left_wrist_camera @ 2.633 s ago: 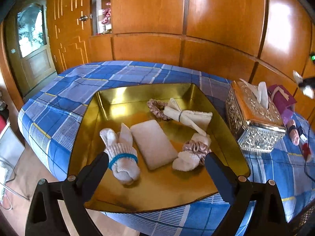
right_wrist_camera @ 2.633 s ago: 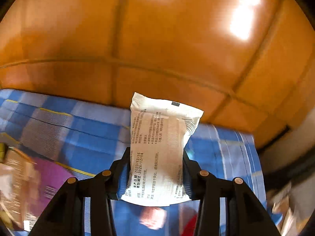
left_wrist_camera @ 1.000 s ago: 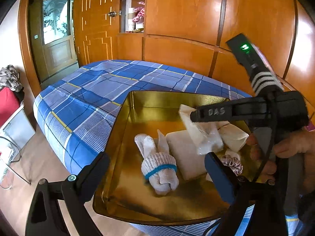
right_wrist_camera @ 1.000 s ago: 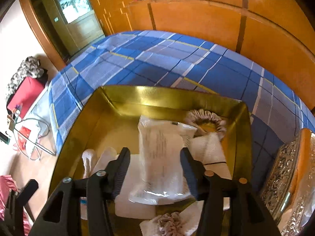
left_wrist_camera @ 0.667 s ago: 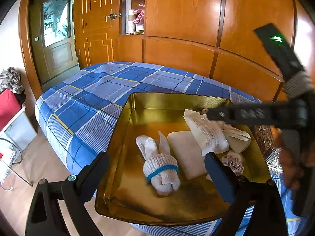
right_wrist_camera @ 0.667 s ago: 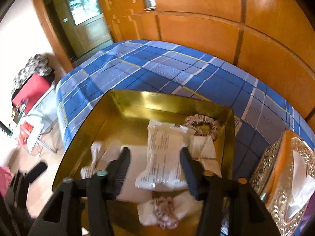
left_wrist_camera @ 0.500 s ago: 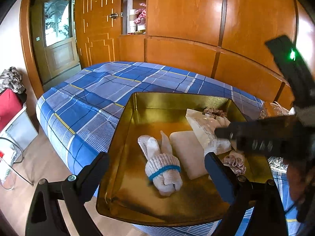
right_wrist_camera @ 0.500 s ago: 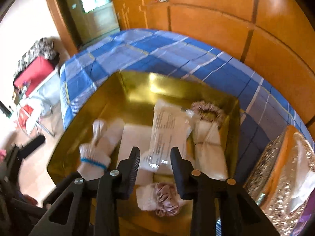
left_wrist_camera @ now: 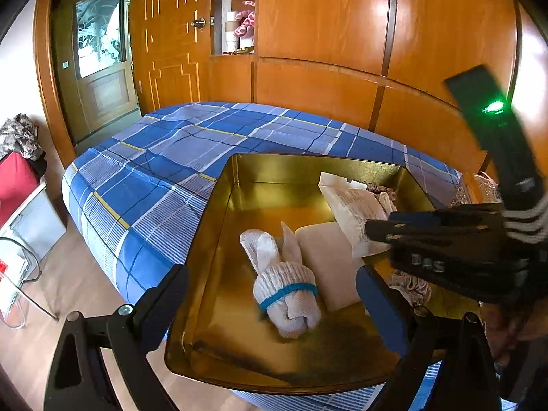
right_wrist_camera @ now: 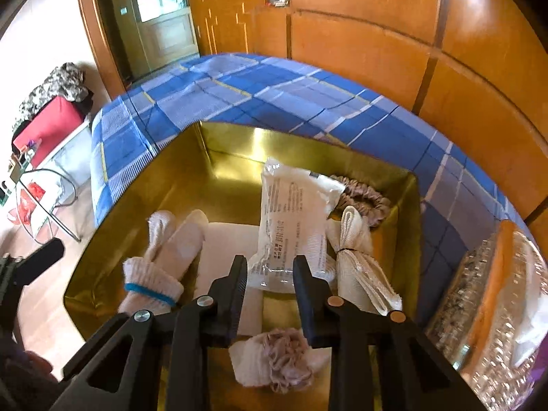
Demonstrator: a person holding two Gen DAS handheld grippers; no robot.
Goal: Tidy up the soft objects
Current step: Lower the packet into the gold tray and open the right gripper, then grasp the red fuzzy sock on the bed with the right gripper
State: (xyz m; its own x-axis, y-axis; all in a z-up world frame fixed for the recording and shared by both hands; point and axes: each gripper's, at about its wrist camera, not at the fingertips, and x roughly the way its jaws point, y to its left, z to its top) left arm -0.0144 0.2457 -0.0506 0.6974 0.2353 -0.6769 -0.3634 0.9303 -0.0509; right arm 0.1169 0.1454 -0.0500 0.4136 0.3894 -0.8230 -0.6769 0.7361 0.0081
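Now my right tool, jaws closing with nothing between, sits just behind the packet, which runs lengthwise away.

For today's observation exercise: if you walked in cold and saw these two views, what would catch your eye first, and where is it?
The shiny gold tray on the blue plaid bed dominates both views, filled with pale soft things. In the middle lies a white plastic packet, its near end just past the closing right gripper, with nothing pinched between the jaws. A rolled white sock with a blue band sits toward the tray's left, beyond the empty open left gripper.
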